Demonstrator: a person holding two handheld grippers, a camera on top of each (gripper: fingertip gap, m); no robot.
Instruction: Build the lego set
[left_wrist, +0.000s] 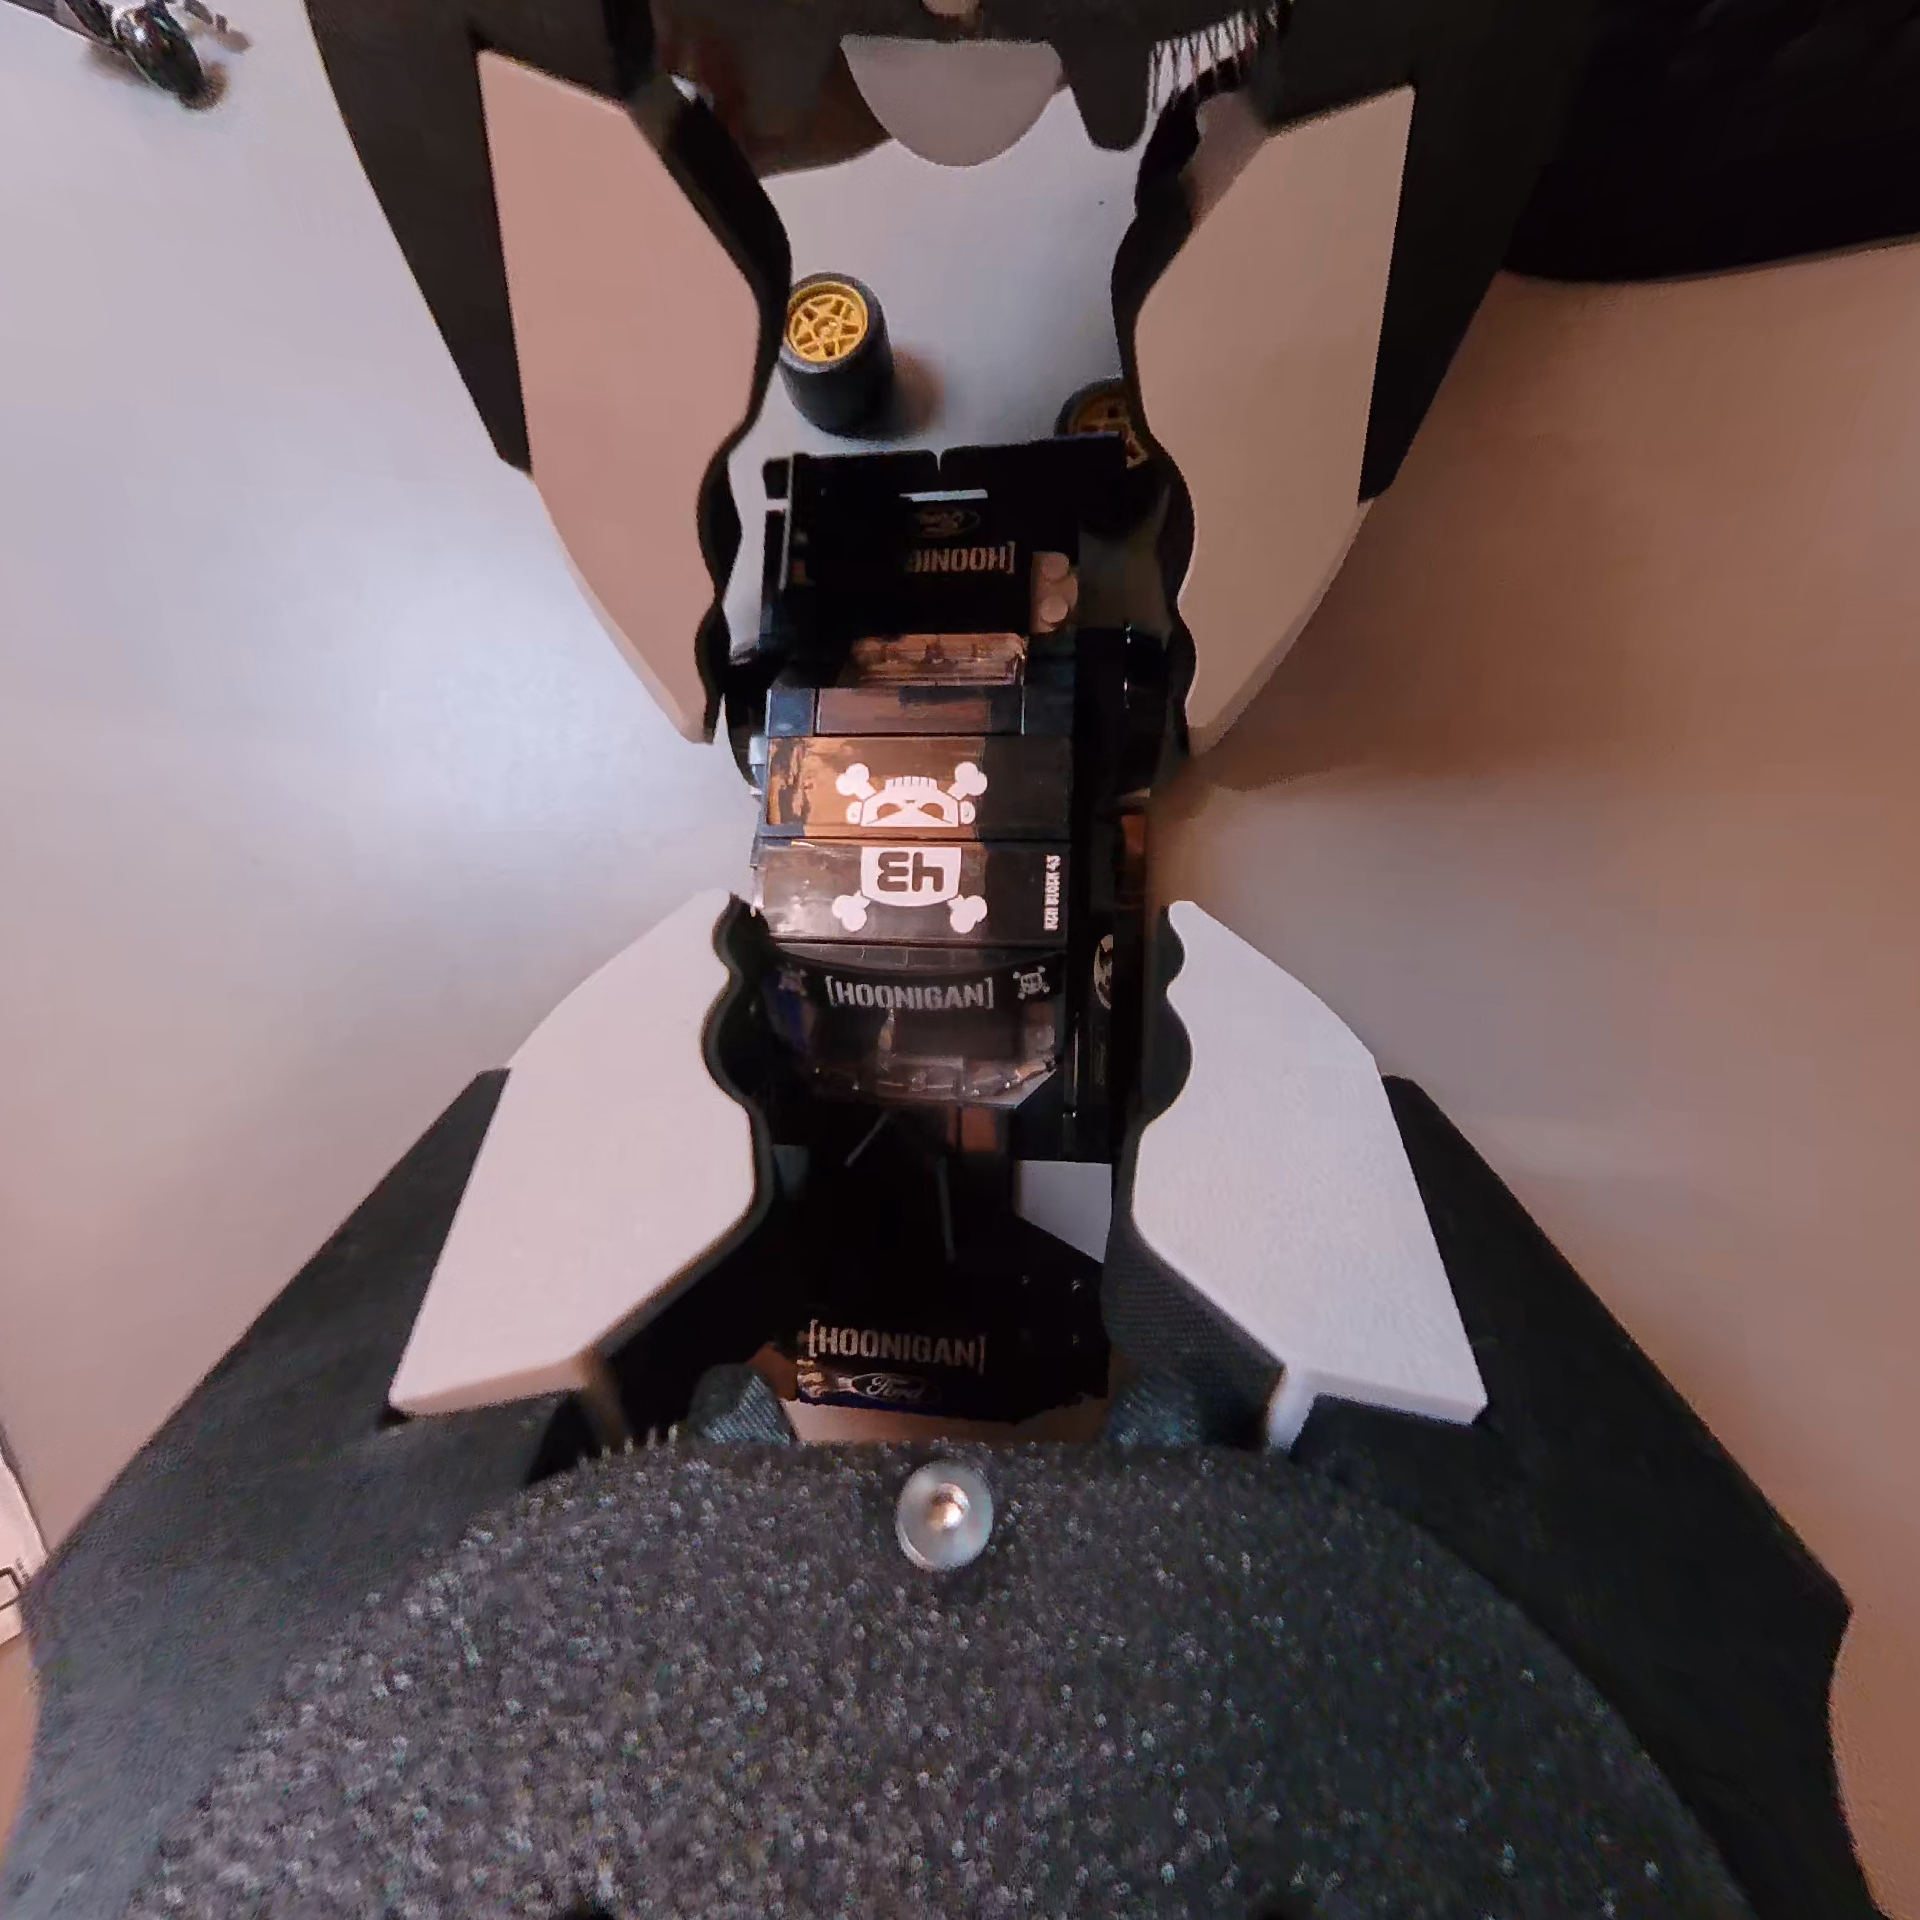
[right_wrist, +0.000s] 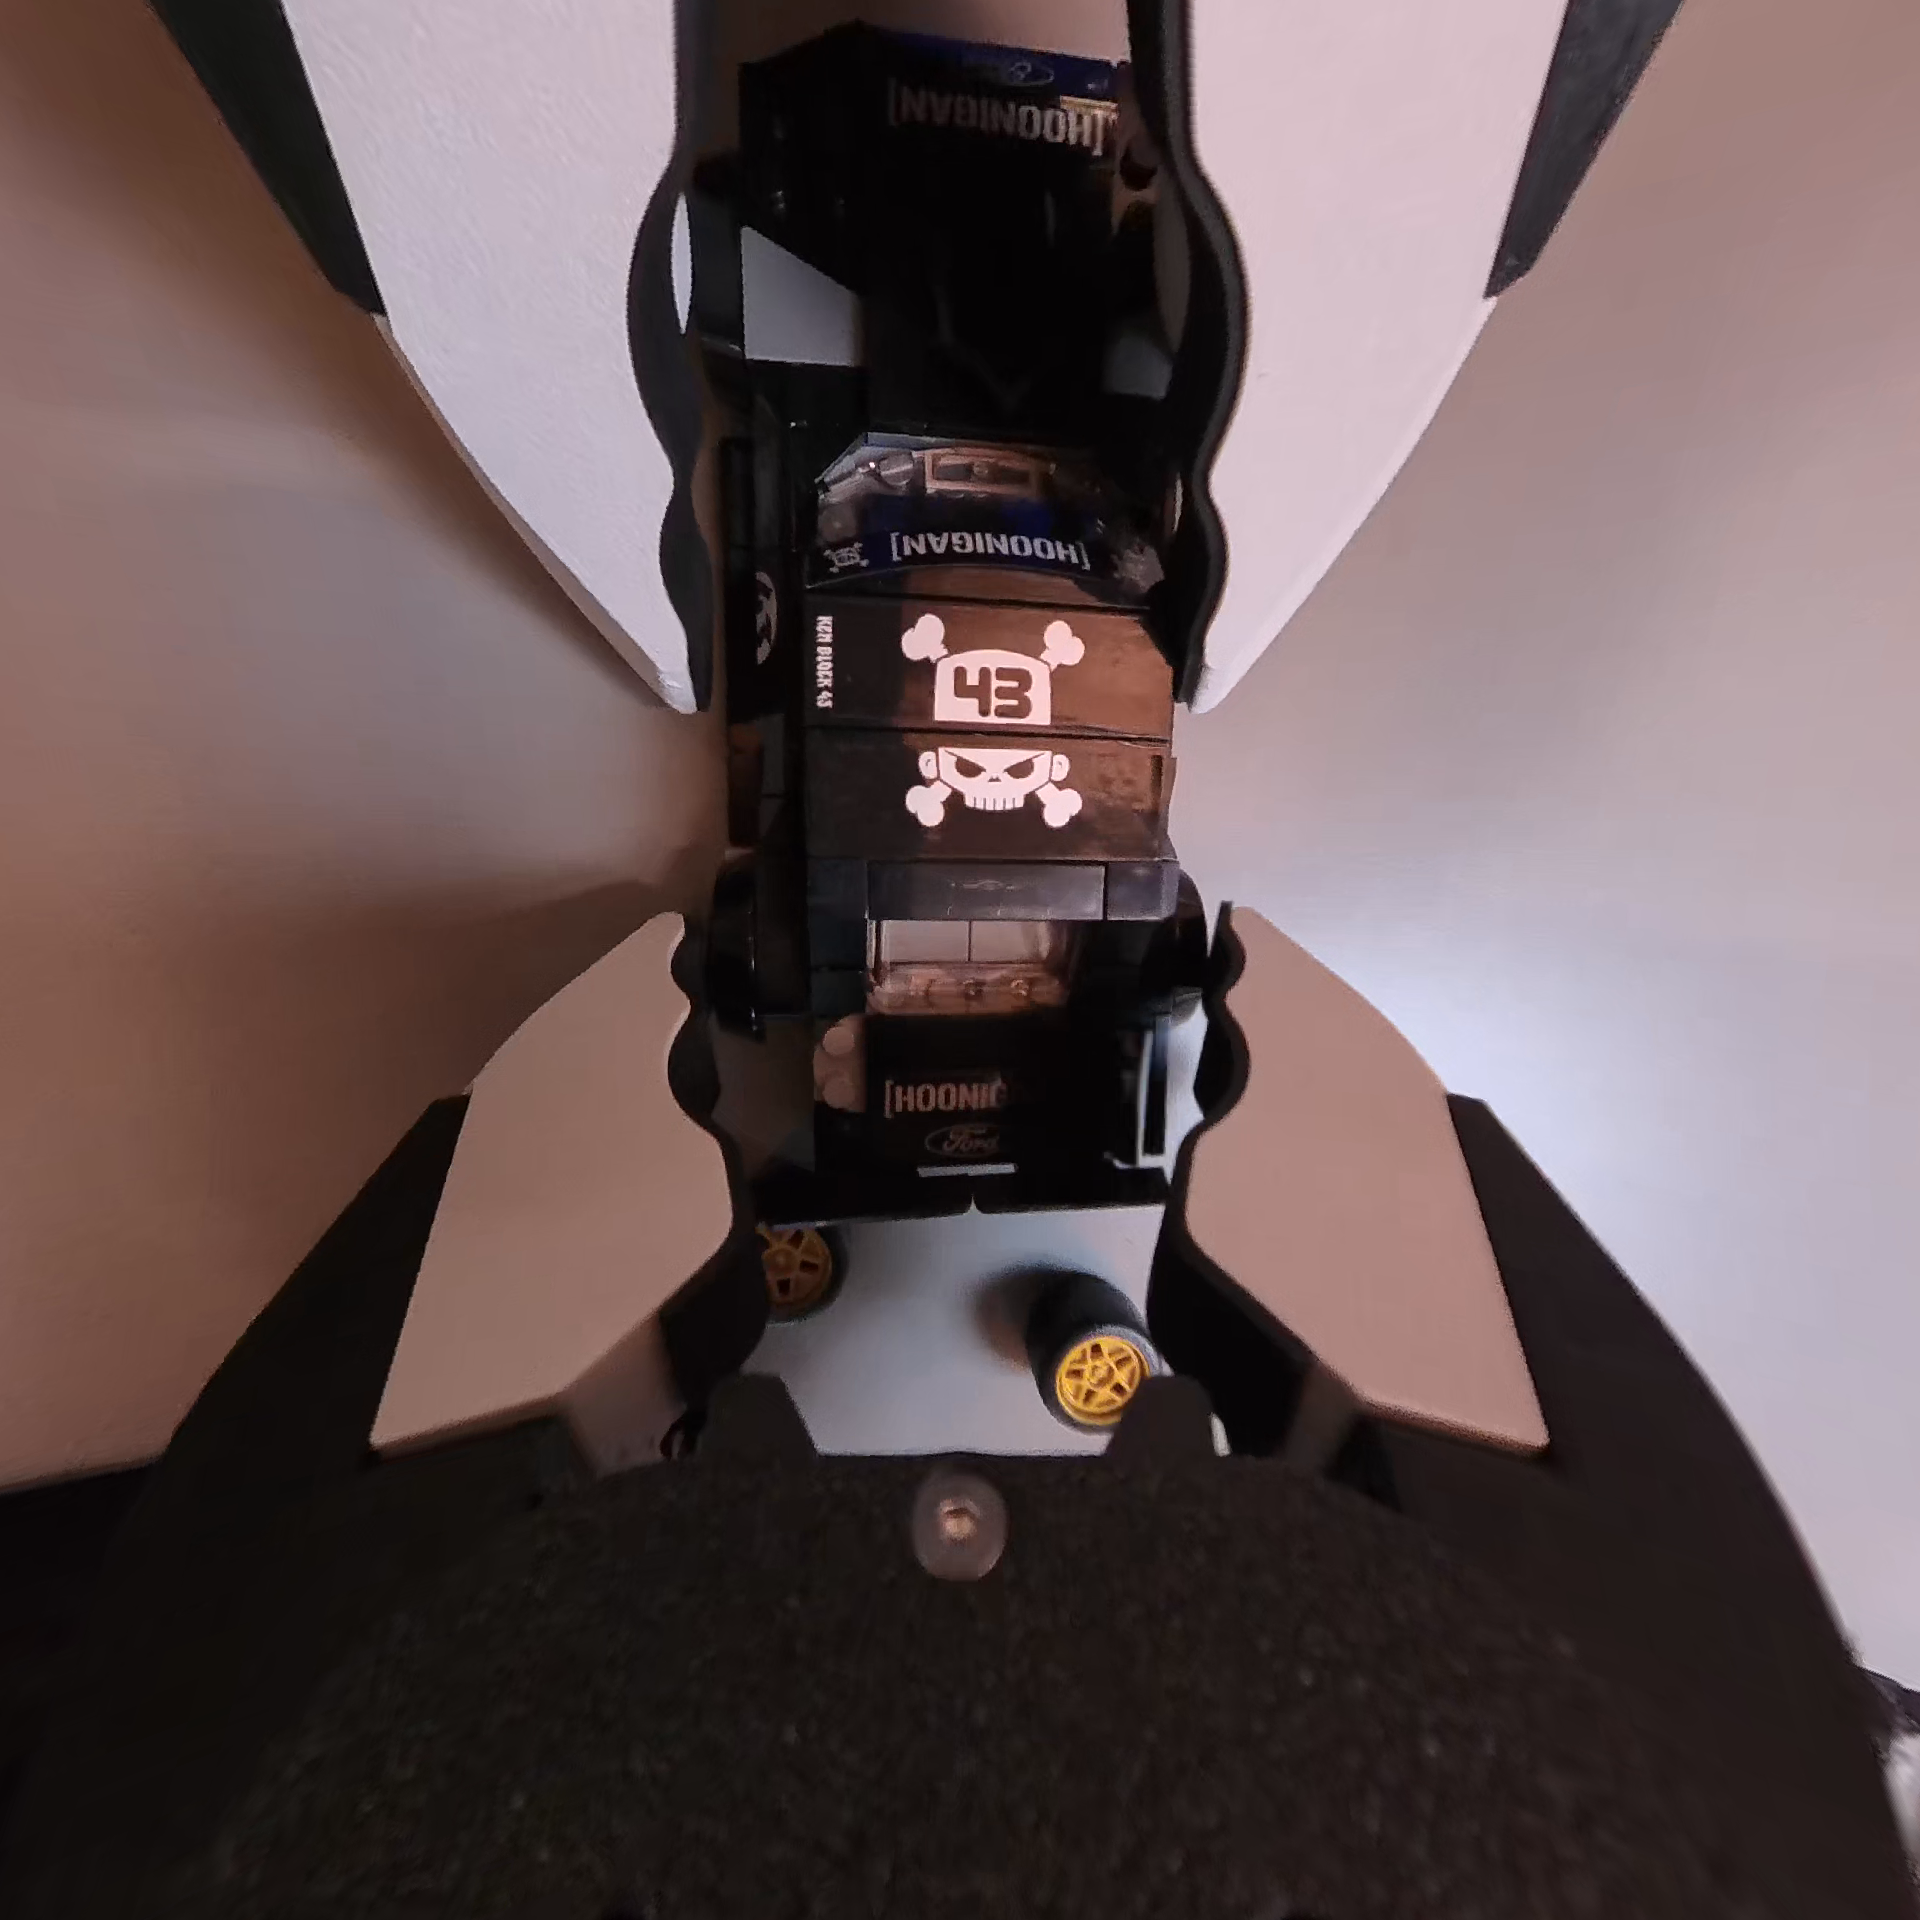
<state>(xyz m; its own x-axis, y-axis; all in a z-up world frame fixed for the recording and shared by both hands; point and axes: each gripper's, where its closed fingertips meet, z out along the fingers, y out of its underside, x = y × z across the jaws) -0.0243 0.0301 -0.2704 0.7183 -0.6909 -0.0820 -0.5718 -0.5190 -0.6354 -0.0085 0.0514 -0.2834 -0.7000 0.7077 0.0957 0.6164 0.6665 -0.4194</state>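
Fingers of the left gripper (left_wrist: 940, 914) press against both sides of the black lego car (left_wrist: 914, 831) at its windscreen end, and the right gripper (right_wrist: 951, 925), facing it from the opposite end, clamps the rear of the same car between its own pads. White skull-and-bones stickers mark the car's roof, which sits between the two pairs of fingertips. Beyond the car, on the pale table (left_wrist: 260, 623), a loose black wheel with a gold rim (left_wrist: 836, 353) lies near a second gold-rimmed wheel (right_wrist: 798, 1270) at the car's rear corner.

Left claw (left_wrist: 940, 914), right claw (right_wrist: 951, 920): white fingers, wavy black pads, perhaps foam-covered base.
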